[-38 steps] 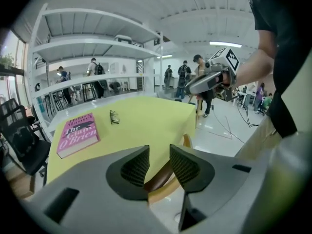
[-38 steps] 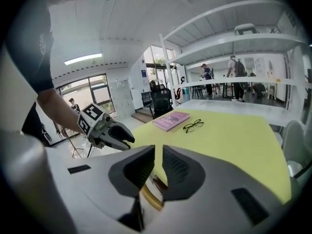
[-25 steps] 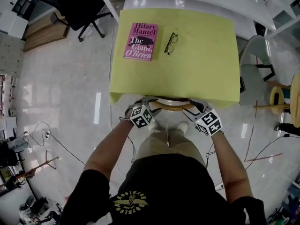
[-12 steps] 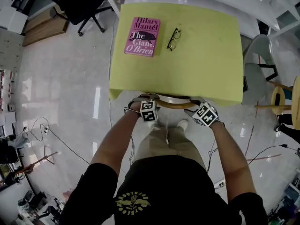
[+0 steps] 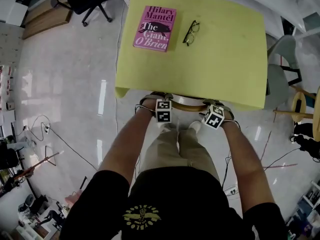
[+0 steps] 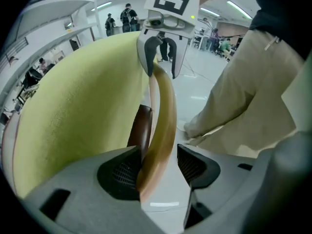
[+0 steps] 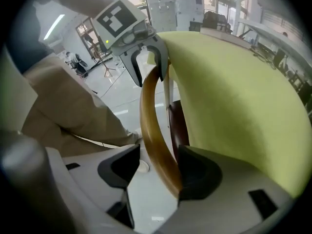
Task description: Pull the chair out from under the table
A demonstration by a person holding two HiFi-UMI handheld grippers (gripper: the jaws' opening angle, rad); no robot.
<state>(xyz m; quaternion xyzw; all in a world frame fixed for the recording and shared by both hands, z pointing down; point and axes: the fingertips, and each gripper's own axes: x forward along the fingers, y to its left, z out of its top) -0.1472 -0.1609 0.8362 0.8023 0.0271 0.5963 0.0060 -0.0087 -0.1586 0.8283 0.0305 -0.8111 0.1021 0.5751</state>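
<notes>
Fingers (image 6: 117, 172) of the left gripper (image 6: 158, 168) stand spread and have just been opening. The curved wooden back rail (image 6: 163, 116) of the chair (image 5: 187, 104) runs between them. The rail lies against the finger on the tabletop (image 5: 225, 59) side and a gap shows at the other, so nothing is pinched. The right gripper (image 7: 158, 172) has its fingers spread likewise, also just opened wider, and straddles the same rail. Here too the rail leans on the finger nearer the tabletop and stands clear of the other.

Both grippers point steeply down at the tabletop's near edge, the left one toward the rail's left end, the right one toward its right end. The chair sits tucked under the yellow-green tabletop. Only the arc of its back rail and a dark brown part below it can be seen. Toward the tabletop's far edge lie a pink book (image 5: 154, 28) and a pair of glasses (image 5: 190, 32), near each other but not touching.
</notes>
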